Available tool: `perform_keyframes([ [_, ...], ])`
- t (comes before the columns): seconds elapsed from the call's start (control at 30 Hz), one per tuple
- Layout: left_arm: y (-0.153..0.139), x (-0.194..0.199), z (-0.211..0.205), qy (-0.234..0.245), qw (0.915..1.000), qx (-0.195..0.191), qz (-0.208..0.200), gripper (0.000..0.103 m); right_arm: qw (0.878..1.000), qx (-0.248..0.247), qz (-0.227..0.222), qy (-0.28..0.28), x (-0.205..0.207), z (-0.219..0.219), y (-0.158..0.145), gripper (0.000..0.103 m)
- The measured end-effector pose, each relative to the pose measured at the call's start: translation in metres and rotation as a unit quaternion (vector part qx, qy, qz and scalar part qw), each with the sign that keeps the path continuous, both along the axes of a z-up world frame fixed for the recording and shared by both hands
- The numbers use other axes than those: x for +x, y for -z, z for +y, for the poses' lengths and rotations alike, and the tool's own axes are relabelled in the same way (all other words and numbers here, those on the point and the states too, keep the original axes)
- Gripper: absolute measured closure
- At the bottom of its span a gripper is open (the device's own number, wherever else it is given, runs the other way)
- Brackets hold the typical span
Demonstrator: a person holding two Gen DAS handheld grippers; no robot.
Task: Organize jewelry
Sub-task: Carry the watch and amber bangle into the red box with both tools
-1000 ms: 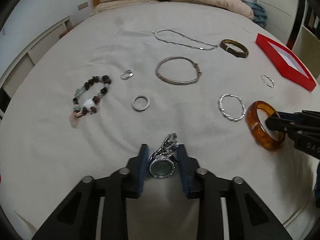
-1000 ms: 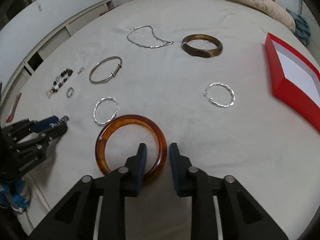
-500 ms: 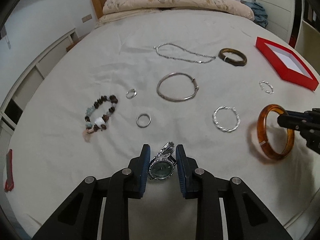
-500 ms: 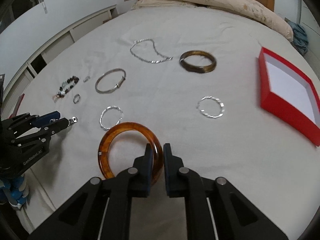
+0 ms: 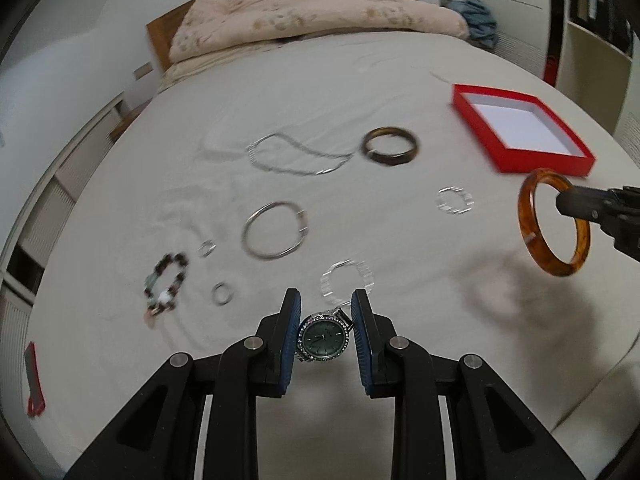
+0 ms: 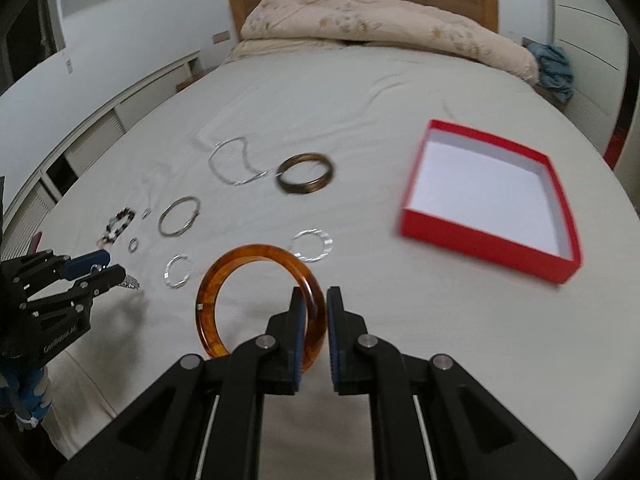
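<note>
Above the white bed sheet [image 6: 380, 92], I hold a piece of jewelry in each gripper, both lifted clear of it.

My left gripper [image 5: 325, 330] is closed on the silver wristwatch with a green dial [image 5: 324, 336]; my right gripper [image 6: 311, 322] is pinched on the rim of the translucent amber bangle [image 6: 256, 300], left of the open red cardboard box [image 6: 492, 236]. Further left of the box lie a dark brown bangle [image 6: 306, 173], a silver chain necklace [image 6: 234, 162], two twisted silver bracelets [image 6: 312, 245] and a beaded bracelet [image 6: 118, 227].
</note>
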State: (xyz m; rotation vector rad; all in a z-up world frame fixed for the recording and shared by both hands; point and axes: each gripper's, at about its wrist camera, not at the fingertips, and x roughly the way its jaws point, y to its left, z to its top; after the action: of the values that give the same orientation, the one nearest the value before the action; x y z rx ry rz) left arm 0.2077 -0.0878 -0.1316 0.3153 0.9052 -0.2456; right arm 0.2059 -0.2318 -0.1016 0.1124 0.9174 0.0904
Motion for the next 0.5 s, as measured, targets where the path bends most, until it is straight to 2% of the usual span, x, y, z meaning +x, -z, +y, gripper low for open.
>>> perform_keyframes([
  [0.5, -0.013, 0.014, -0.098, 0.069, 0.9975, 0.013, -0.003, 0.077, 0.997, -0.006, -0.034, 0.063, 0.000, -0.104, -0.018, 0.094],
])
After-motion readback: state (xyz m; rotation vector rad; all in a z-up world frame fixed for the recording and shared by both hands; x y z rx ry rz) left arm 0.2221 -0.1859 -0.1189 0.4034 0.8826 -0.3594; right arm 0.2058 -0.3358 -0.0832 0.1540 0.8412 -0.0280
